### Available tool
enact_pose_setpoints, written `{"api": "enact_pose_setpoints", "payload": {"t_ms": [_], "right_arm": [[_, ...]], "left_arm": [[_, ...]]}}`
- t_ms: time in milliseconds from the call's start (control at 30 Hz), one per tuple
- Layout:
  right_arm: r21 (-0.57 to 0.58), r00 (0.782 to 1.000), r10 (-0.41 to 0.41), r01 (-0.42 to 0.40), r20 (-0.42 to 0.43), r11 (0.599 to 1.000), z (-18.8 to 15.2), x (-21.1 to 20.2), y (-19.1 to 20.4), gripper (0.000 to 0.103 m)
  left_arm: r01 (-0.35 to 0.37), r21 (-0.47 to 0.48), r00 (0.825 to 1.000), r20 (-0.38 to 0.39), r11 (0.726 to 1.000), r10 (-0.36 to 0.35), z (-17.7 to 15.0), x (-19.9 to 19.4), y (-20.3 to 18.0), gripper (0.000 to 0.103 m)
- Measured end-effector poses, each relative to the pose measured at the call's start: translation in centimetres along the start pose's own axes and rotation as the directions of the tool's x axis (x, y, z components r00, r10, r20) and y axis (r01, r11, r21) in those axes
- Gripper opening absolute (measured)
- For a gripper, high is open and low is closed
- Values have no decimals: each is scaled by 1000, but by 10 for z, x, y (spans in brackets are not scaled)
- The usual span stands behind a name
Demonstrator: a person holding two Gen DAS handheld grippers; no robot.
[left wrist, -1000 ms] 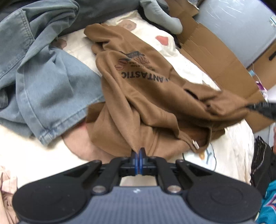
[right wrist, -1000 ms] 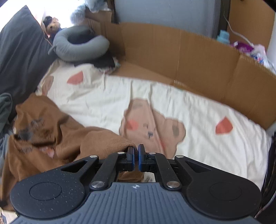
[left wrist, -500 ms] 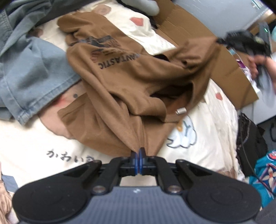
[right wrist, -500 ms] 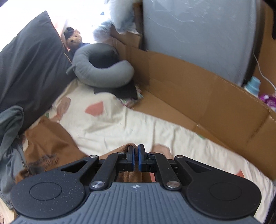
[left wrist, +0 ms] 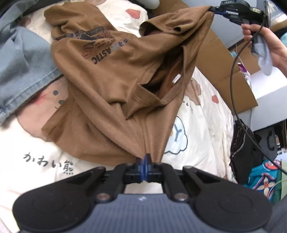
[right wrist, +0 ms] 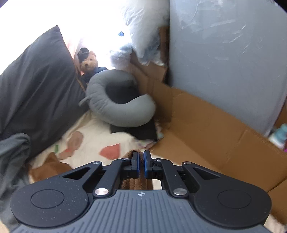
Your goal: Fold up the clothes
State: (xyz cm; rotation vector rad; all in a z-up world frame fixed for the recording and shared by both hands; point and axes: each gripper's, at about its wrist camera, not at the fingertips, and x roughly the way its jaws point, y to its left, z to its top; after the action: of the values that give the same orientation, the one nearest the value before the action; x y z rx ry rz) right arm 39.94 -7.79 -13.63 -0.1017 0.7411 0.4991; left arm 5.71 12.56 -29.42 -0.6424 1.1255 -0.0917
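Note:
A brown printed t-shirt (left wrist: 114,75) hangs stretched between my two grippers above a cream bear-print bedsheet (left wrist: 202,129). My left gripper (left wrist: 145,157) is shut on the shirt's near edge. In the left wrist view my right gripper (left wrist: 218,11) is raised at the top right, pinching the shirt's far corner, held by a person's hand (left wrist: 269,39). In the right wrist view my right gripper (right wrist: 141,157) is shut on a fold of brown shirt (right wrist: 134,182); more of the shirt (right wrist: 50,166) lies at lower left.
Blue denim jeans (left wrist: 19,66) lie left of the shirt. Cardboard panels (right wrist: 206,130) line the bed's far side. A grey neck pillow (right wrist: 122,107), a dark pillow (right wrist: 35,93) and a teddy bear (right wrist: 88,62) sit at the head. A cable (left wrist: 235,89) hangs from the right gripper.
My right gripper has lifted up and away with its corner of the shirt, pulling the fabric taut. The left gripper kept its grip while the shirt spread out off the jeans.

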Motion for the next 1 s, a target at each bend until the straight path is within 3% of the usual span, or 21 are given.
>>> {"api": "enact_pose_setpoints", "payload": {"t_ms": [133,233,367,533,667,800,1000], "right_arm": [[-54,999,22,-24,-35,998,-15,2,6,33],[-54,997,37,-41,-64,998,-36,-3,3,42],[-15,995,18,-20,-101,1000,-64,-14,-6,42],[128,989,-32,50,-143,991,-103,-34,-22,42],[227,983,-2,45,-186,973,-142,-52,-23,42],[340,970,91,-9,-226,940,-175,-69,-16,42],[416,963,113,-1,-246,909,-200,-93,6,43]], "left_arm": [[6,-13,1000,-5,1000,-6,5,11,-1,2],[8,-25,1000,-6,1000,-8,8,18,-2,2],[21,-67,1000,3,998,-21,15,22,-2,2],[42,-59,999,34,997,-40,26,16,-9,2],[44,-48,998,49,998,-42,32,5,-15,2],[25,-27,998,58,999,-23,35,-3,-23,2],[-25,-7,999,45,1000,26,34,-7,-34,2]]}}
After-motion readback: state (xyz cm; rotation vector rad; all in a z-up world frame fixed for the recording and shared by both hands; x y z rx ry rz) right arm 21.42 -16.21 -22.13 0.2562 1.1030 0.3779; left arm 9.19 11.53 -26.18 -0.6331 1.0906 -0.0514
